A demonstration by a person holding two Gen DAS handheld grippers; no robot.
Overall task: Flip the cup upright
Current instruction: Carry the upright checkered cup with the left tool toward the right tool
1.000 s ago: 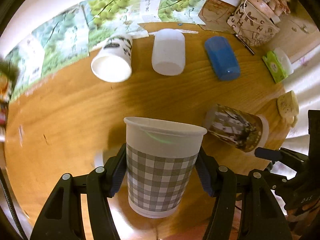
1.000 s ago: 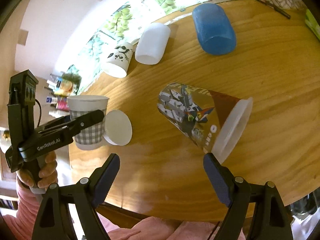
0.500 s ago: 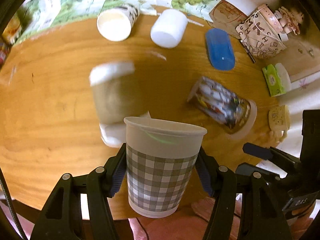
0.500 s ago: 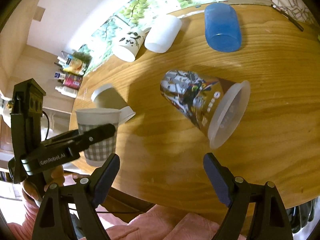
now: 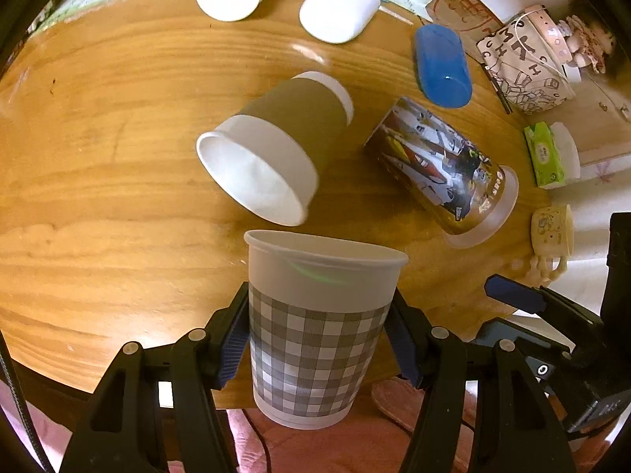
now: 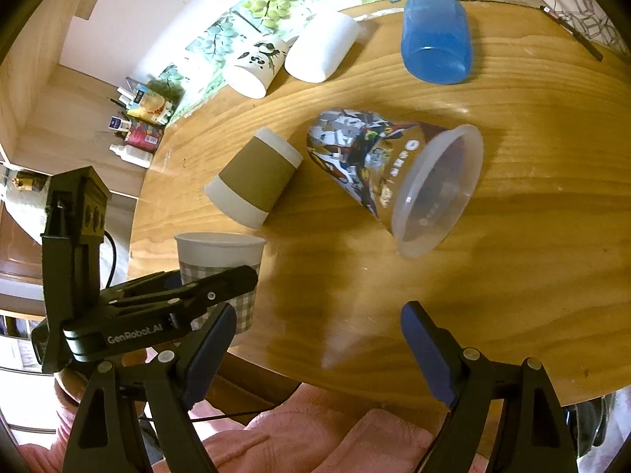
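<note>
Left claw [image 5: 319, 339] clamps checked cup [image 5: 315, 339] (upright); right claw [image 6: 319, 351] apart, empty.

On the counter [image 6: 512, 276], a sleeved cup [image 6: 252, 181] lies on its side left of a printed cup [image 6: 390, 173], also on its side. Behind them three more cups lie in a row. Nearest, at the left edge, a checked cup [image 6: 219, 264] stands upright.

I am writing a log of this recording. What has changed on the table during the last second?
A brown-sleeved cup that was hidden behind the checked cup now lies on its side on the table. The left gripper has pulled back toward the table edge, still holding the checked cup upright. The right gripper stays open; the other cups have not moved.
</note>
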